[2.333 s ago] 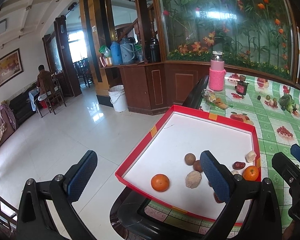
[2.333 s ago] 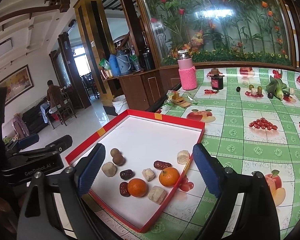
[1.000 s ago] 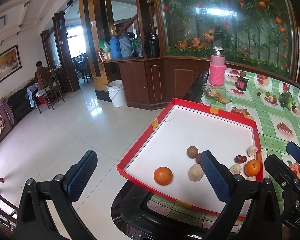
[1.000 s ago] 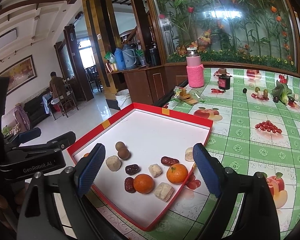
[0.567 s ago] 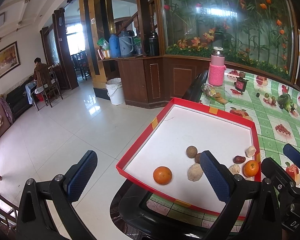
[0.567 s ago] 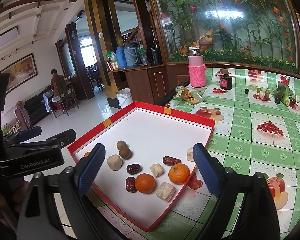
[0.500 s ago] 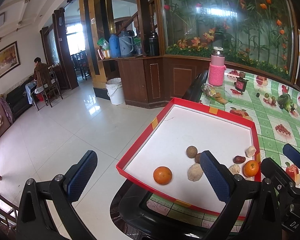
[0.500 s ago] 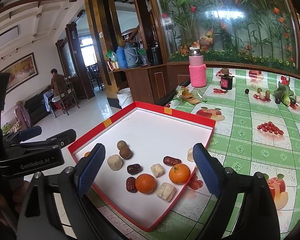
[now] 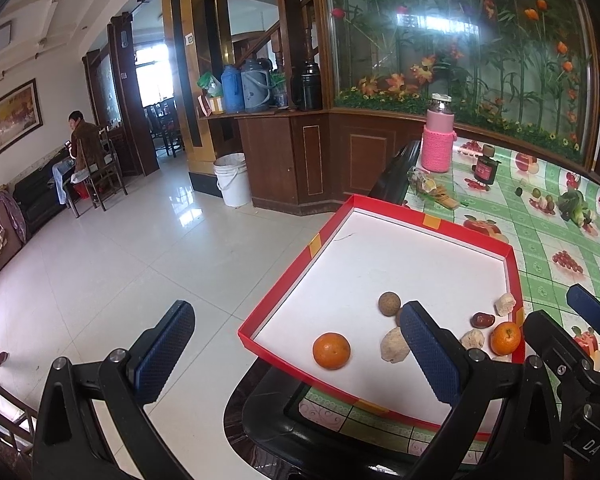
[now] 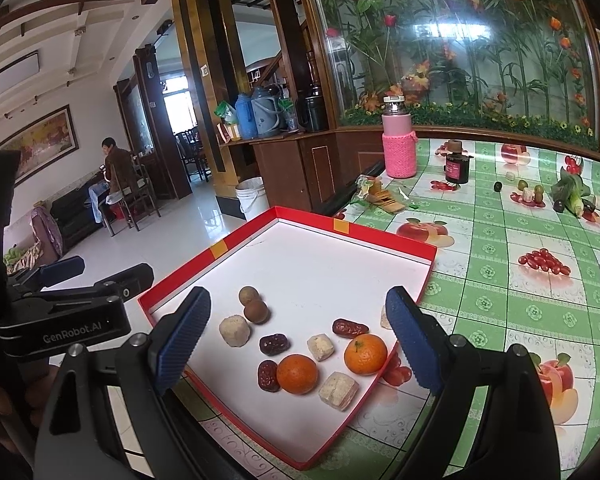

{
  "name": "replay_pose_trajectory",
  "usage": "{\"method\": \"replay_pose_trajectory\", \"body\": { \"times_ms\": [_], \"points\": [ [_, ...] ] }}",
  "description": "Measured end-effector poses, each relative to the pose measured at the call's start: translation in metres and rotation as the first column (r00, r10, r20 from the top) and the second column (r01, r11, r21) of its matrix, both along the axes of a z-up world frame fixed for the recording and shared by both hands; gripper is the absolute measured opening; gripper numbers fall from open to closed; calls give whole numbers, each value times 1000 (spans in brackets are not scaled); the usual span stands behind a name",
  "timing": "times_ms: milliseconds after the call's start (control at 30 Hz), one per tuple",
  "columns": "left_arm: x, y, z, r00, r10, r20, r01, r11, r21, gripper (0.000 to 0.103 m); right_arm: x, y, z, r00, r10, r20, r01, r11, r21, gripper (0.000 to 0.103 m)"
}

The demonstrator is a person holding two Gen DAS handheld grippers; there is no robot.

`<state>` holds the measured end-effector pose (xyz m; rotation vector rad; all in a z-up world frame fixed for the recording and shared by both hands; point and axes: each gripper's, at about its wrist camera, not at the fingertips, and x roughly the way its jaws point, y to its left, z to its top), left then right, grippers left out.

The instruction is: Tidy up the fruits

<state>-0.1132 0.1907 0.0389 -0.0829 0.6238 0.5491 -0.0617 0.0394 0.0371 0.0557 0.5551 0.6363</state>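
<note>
A white tray with a red rim (image 10: 427,276) lies on the table, its left corner (image 9: 246,330) hanging over the edge. In it are two oranges (image 10: 297,373) (image 10: 365,353), two brown round fruits (image 10: 257,312), dark red dates (image 10: 274,344) and pale chunks (image 10: 234,331). A third orange (image 9: 331,351) sits alone near the left corner. My right gripper (image 10: 299,296) hovers open above the cluster and holds nothing. My left gripper (image 9: 296,308) is open and empty beside the tray's left corner; its right finger (image 9: 427,352) hides part of the cluster.
The table has a green fruit-print cloth (image 10: 519,320). On it stand a pink-sleeved flask (image 10: 397,148) and a dark bottle (image 10: 456,166), with vegetables (image 10: 571,196) far back. A black chair (image 9: 268,408) sits under the tray's corner. A person (image 9: 84,144) sits far left across the tiled floor.
Both views have shifted only slightly. The fruits and the tray lie where they were, and both grippers stay open and empty.
</note>
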Motion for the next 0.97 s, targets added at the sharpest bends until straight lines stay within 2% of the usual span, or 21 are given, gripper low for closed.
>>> {"method": "replay_pose_trajectory", "body": {
  "times_ms": [967],
  "points": [
    [-2,6,-4,1000,25,-5,-25,1000,-18,103,2,8,4,1000,7,-4,-7,1000,-2,90]
  ]
}}
